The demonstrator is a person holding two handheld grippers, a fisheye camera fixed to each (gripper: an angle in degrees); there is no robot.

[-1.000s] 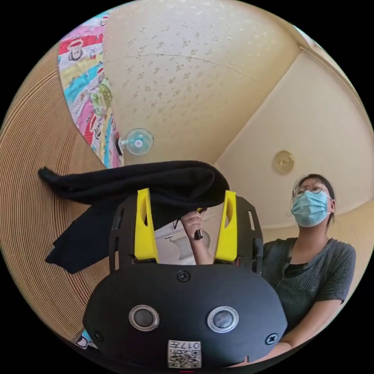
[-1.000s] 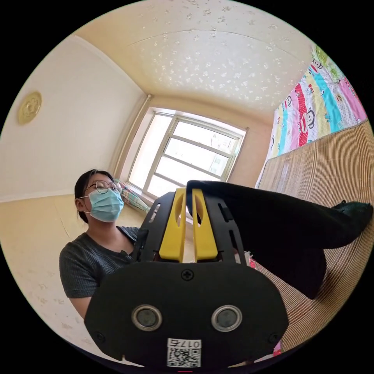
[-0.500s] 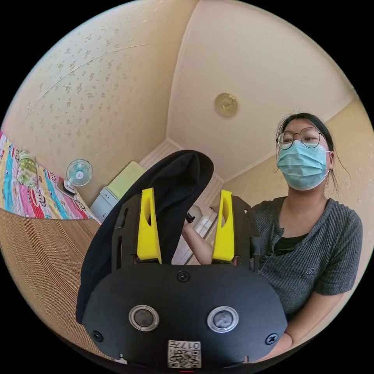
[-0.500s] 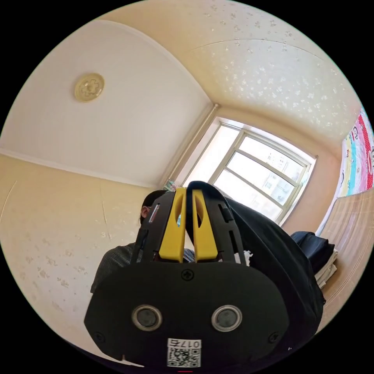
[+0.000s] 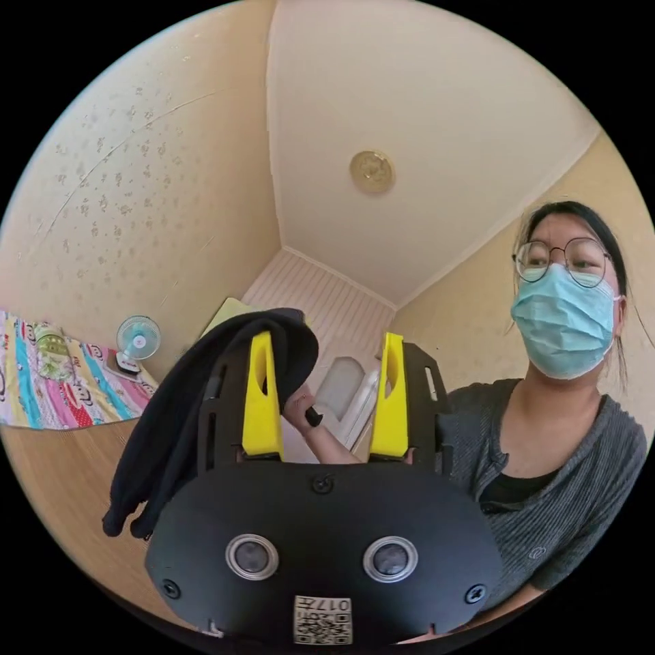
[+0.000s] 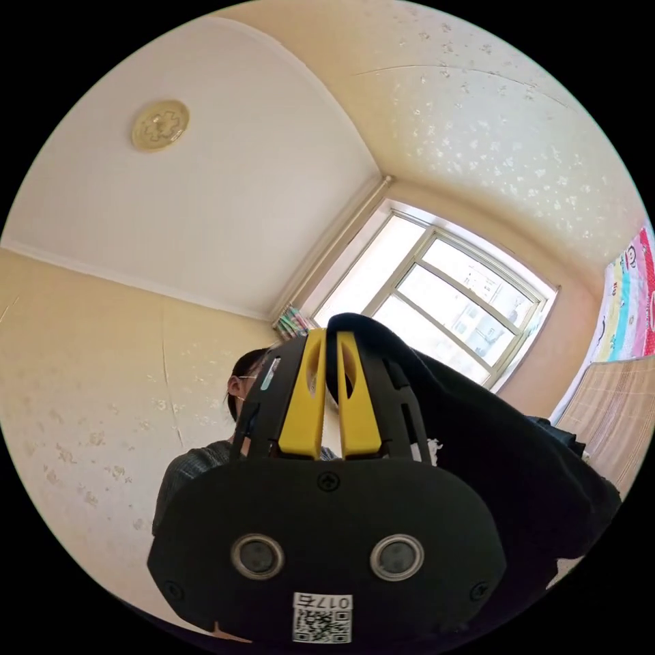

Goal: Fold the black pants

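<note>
Since half a second ago, both my cameras have tipped a little further, and the black pants (image 5: pixel 205 402) have slid over in the left gripper view: they were draped up between the two yellow jaws, and now they hang across the left jaw only, trailing down past the gripper body toward the woven mat (image 5: pixel 61 491).

From the left gripper view I see my left gripper (image 5: pixel 326 396) with its jaws spread wide and nothing pinched between them; the cloth merely lies over and behind one jaw. Beyond the gap, a hand (image 5: pixel 300 409) reaches up to the bunched top of the pants. A person in a grey ribbed top sits at the right of this view, facing the gripper. Further back, a small fan (image 5: pixel 136 338) stands near the wall beside a colourful patterned sheet (image 5: pixel 61 389), and a round ceiling fitting (image 5: pixel 372 171) sits overhead.

From the right gripper view, my right gripper (image 6: pixel 330 396) has its jaws squeezed nearly together, with a fold of the black pants (image 6: pixel 491 471) caught between them. The fabric rises over the jaw tips and falls away down the right side of the gripper body. Behind the jaws I can make out part of the person's head and shoulder. A bright window (image 6: pixel 443 300) fills the corner of the room, and the mat (image 6: pixel 614 423) shows at the right edge.
</note>
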